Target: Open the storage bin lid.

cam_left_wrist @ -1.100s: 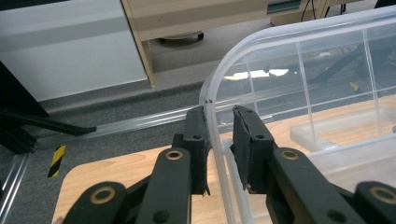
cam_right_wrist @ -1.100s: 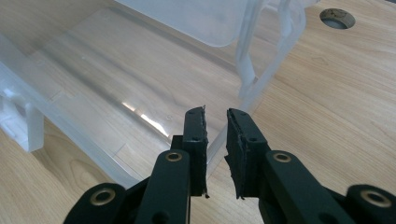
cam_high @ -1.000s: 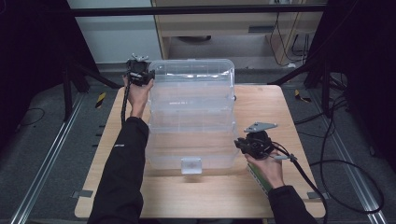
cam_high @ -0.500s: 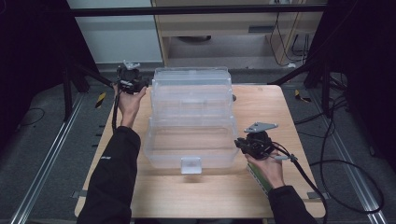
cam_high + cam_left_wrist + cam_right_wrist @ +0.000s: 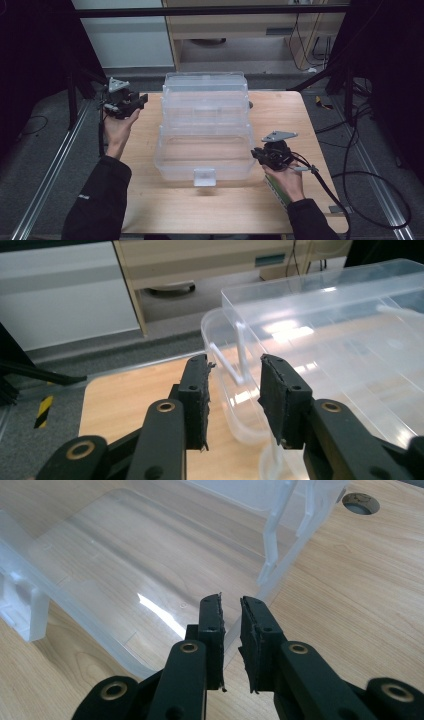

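Observation:
A clear plastic tiered box (image 5: pixel 205 125) stands open in steps on the wooden table (image 5: pixel 150 200), its white latch (image 5: pixel 204 176) facing me. My left gripper (image 5: pixel 142 100) hovers off the box's far left corner. In the left gripper view its jaws (image 5: pixel 234 385) have just been opening and stand apart with nothing between them; the box (image 5: pixel 340 340) lies beyond. My right gripper (image 5: pixel 256 154) sits at the lowest tray's right side. In the right gripper view it (image 5: pixel 231 605) is shut on the thin rim of that tray (image 5: pixel 125 545).
A round cable hole (image 5: pixel 361 501) is in the table beyond the box's right side. A cabinet (image 5: pixel 240 30) stands behind the table. Metal rails (image 5: pixel 55 170) run along the floor on both sides. The right gripper's cable (image 5: pixel 340 195) trails off the table's right edge.
My left hand has drawn away to the left from the box's far left corner, with its jaws wider. The box's upper tiers have sunk and spread back. The right hand has kept still.

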Tool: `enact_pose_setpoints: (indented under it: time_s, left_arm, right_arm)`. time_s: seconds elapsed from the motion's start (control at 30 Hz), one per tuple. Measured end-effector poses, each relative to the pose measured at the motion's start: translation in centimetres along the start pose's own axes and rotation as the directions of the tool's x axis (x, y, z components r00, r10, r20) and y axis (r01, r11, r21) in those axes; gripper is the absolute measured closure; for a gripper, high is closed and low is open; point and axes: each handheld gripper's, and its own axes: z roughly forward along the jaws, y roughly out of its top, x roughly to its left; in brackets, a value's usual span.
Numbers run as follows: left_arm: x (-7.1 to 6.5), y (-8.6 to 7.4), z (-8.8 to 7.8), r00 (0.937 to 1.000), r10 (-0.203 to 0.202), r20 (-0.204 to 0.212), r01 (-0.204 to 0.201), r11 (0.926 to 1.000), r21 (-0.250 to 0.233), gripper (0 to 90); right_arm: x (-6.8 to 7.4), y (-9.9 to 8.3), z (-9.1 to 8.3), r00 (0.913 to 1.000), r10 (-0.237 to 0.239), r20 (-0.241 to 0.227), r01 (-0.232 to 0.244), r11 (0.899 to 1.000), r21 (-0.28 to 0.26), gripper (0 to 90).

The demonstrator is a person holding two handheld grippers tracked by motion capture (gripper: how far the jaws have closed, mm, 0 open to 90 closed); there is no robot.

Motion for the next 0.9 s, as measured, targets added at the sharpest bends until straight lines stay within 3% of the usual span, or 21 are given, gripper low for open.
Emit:
enact_pose_setpoints:
  time_s: [0.23, 0.43, 0.6, 0.67, 0.83, 0.9]
  left_arm:
    - [-1.0, -3.7, -2.9, 0.9986, 0.031, 0.043, -0.032, 0.9993, 0.018, 61.7]
    - [-1.9, -6.2, -3.7, 0.9965, 0.057, 0.061, -0.06, 0.997, 0.049, 61.5]
    - [-2.7, -8.4, -3.6, 0.9971, 0.048, 0.059, -0.053, 0.994, 0.096, 60.8]
    - [-3.0, -9.3, -3.1, 0.9957, 0.032, 0.088, -0.043, 0.9906, 0.13, 60.3]
    - [-3.9, -10.7, -2.2, 0.9909, 0.045, 0.127, -0.068, 0.9811, 0.181, 61.1]
    - [-4.3, -11.0, -1.8, 0.9909, 0.067, 0.117, -0.091, 0.9729, 0.212, 62.2]
  right_arm:
    - [0.0, 0.0, 0.0, 1.0, -0.005, 0.0, 0.005, 1.0, -0.001, 79.8]
    - [0.0, 0.0, 0.0, 1.0, 0.001, -0.001, -0.001, 1.0, 0.001, 79.7]
    - [-0.1, 0.0, 0.0, 1.0, 0.004, -0.003, -0.004, 1.0, 0.001, 79.6]
    - [-0.1, 0.0, 0.0, 1.0, 0.006, -0.003, -0.006, 1.0, 0.004, 79.6]
    - [-0.1, 0.0, 0.0, 1.0, 0.006, -0.004, -0.006, 1.0, 0.002, 79.6]
    - [-0.1, 0.0, 0.0, 1.0, 0.006, -0.006, -0.006, 1.0, 0.003, 79.5]
